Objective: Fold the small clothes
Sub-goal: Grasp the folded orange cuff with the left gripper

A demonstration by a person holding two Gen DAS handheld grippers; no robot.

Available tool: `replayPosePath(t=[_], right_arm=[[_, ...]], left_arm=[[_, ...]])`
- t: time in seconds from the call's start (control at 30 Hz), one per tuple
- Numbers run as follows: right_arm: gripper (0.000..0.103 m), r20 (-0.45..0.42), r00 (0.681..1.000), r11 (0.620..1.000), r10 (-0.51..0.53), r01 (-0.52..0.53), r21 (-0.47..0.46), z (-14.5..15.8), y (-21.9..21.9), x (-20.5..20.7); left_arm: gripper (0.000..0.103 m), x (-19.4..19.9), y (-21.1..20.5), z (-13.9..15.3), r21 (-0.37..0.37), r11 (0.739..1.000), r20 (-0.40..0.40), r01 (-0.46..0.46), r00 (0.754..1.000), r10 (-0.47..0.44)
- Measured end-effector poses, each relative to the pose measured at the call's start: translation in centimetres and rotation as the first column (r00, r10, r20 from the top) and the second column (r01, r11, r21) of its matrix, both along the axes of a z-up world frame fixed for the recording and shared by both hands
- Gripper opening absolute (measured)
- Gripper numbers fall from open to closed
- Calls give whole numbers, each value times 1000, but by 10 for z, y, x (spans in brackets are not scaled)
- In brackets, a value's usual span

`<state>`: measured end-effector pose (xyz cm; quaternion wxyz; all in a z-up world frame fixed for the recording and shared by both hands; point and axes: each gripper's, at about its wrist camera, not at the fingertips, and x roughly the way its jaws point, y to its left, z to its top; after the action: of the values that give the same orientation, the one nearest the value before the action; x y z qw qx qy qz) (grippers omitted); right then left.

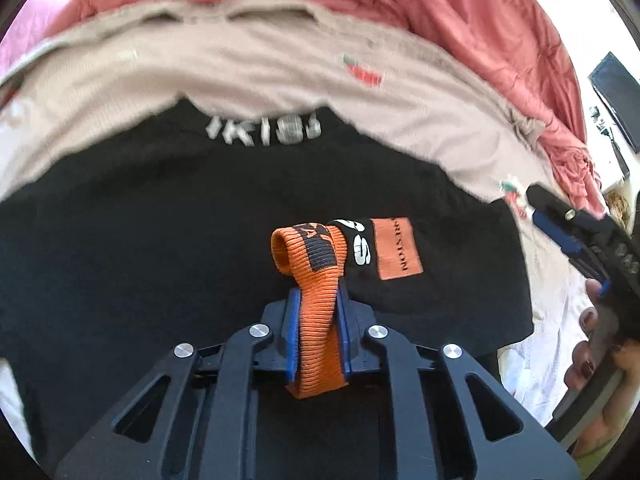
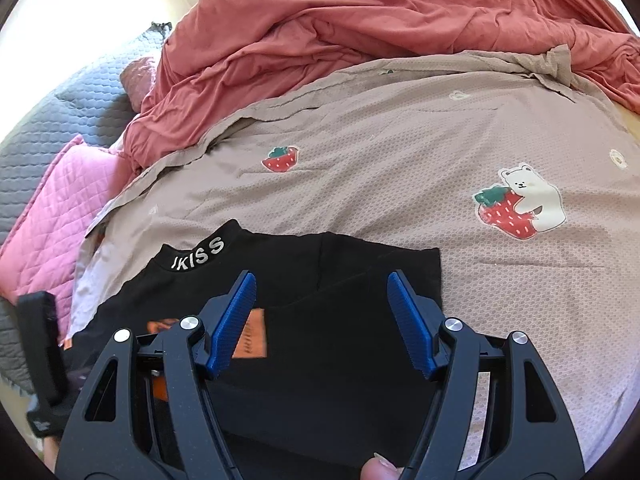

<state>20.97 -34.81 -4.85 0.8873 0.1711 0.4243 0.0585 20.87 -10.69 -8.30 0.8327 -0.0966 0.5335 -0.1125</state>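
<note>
A small black top with white letters on its collar lies on a beige bed cover. My left gripper is shut on the top's orange ribbed cuff, held over the black fabric near an orange patch. The right gripper shows at the right edge of this view. In the right wrist view my right gripper is open and empty above the folded right side of the top. The collar and orange patch show there.
The beige cover has strawberry and bear prints. A rumpled red blanket lies behind it. A pink quilted pillow and grey quilt lie at the left. The left gripper's body shows at the lower left.
</note>
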Motion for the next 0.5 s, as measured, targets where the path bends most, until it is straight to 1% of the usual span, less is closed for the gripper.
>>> replayPosePath(t=[0.07,0.2,0.3,0.4,0.5], right_arm=[[61,3,1000,1000,-11,11,3,1,-2,0],[61,10,1000,1000,-21,21,3,2,-6,0],[61,10,1000,1000,-19,19,-3,1,-5,0],[61,8,1000,1000,-4,4,-19,-1,1,0],[61,5,1000,999,25,-25,-48,-5,14,0]], left_arm=[[13,-1,11,13,7,1000,37,-11,999,11],[13,-1,42,45,41,997,124,-66,990,61],[13,0,70,60,77,990,160,-115,982,101],[12,0,96,63,100,982,172,-162,975,144],[9,2,119,55,110,971,156,-214,968,196]])
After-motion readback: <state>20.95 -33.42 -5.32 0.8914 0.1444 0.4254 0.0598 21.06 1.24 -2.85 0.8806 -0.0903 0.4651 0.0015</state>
